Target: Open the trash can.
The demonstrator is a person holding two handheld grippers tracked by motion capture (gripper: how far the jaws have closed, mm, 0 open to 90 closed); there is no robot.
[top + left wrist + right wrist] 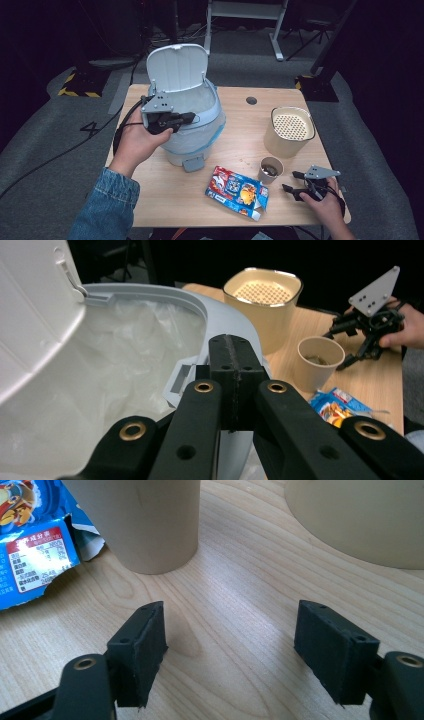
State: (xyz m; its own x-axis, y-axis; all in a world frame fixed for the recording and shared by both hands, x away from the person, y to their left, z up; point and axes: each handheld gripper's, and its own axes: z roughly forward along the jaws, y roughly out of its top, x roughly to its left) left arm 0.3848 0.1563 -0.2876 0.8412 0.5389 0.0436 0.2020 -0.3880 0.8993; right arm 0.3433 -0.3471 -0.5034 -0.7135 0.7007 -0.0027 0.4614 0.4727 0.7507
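So over on the left, the left gripper (187, 118) is hovering over the rim of the little white bin (210, 132), jaws pressed together on nothing, lid (177, 66) standing open and the liner bag (125, 350) looking empty from where I'm standing. Moving right, the torn snack box (236, 191) is lying flat on the table (165, 195), just beside the paper cup (270, 170). Both are waiting, so I'd say the clearing-up is barely getting going. Far right, the right gripper (290, 181) is resting low with jaws spread, pointing at that cup, nothing between them.
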